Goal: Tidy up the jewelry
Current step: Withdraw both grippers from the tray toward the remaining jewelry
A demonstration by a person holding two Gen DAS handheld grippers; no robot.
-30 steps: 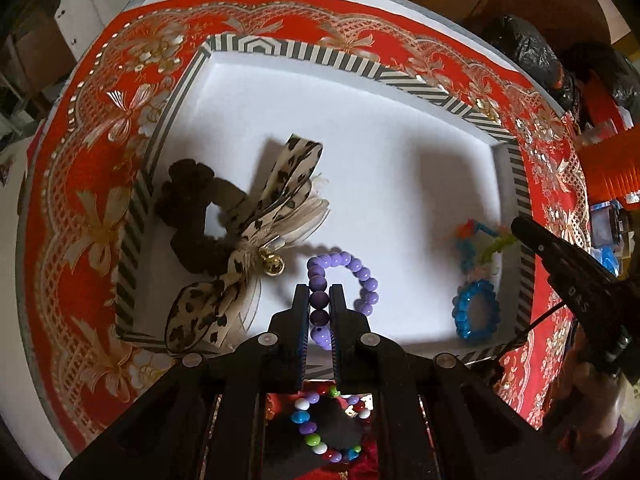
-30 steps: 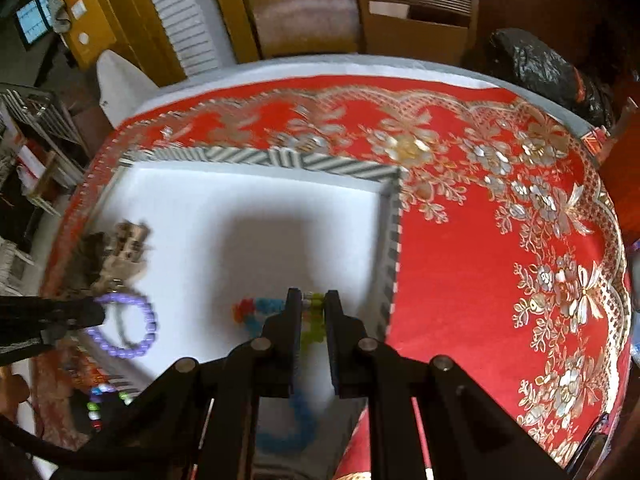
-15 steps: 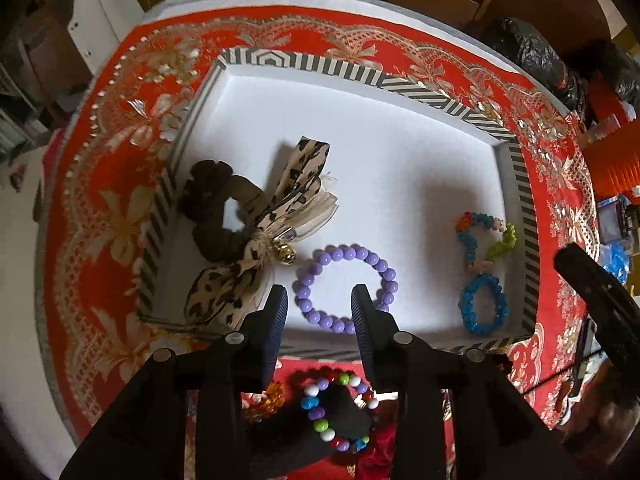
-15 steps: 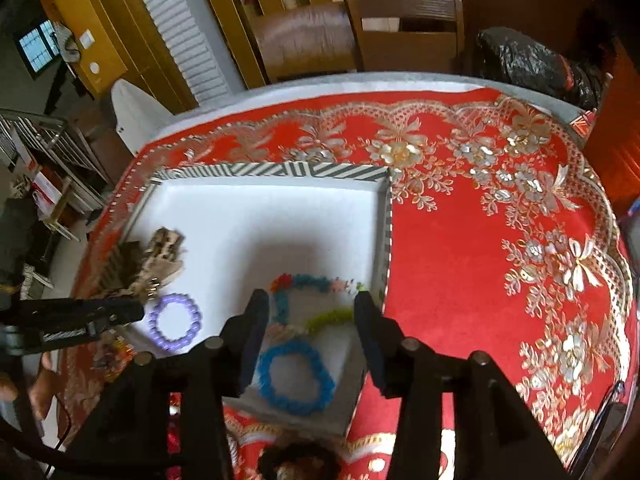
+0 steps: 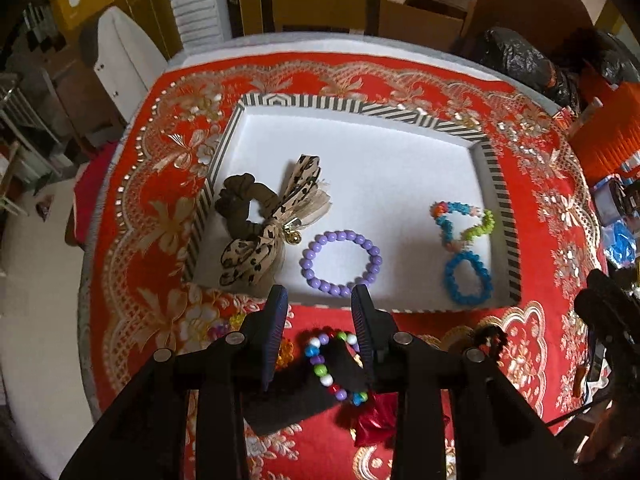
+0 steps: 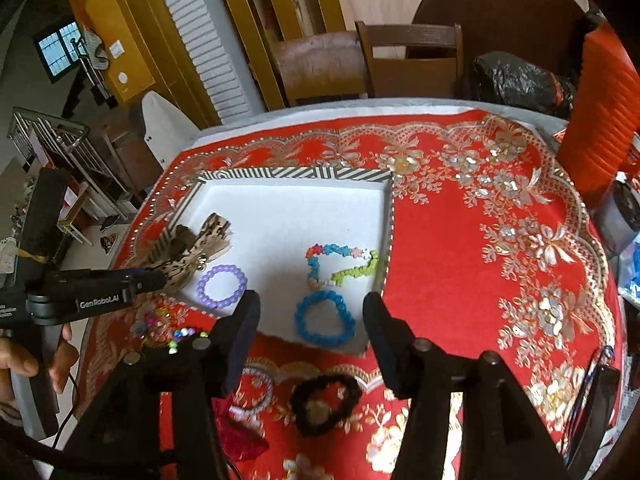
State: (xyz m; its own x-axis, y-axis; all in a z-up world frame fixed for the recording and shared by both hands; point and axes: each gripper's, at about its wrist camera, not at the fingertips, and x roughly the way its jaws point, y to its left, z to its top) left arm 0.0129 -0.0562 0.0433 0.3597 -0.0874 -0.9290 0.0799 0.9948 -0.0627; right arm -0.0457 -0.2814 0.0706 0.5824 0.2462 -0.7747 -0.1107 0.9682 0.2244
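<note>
A white tray with a striped rim [image 5: 360,107] [image 6: 280,173] lies on the red cloth. In it lie a brown scrunchie [image 5: 240,204], a leopard bow [image 5: 276,220] [image 6: 200,248], a purple bead bracelet [image 5: 341,262] [image 6: 222,286], a multicoloured flower bracelet [image 5: 464,220] [image 6: 340,260] and a blue bracelet [image 5: 468,278] [image 6: 325,318]. My left gripper [image 5: 320,300] is open above the tray's near rim, over a multicoloured bead bracelet [image 5: 332,364] on a black pad. My right gripper [image 6: 310,308] is open over the blue bracelet, with a black scrunchie [image 6: 325,404] on the cloth below.
Small loose beads and a yellow trinket [image 5: 236,320] lie left of the black pad. A red foil piece [image 5: 372,420] [image 6: 240,440] lies on the cloth. An orange lantern [image 6: 600,100], black bags [image 6: 516,80] and wooden chairs [image 6: 408,60] stand behind the table.
Both grippers opened and drew back from the tray. The left let go of the purple bracelet and the right let go of the flower bracelet; both now lie in the tray.
</note>
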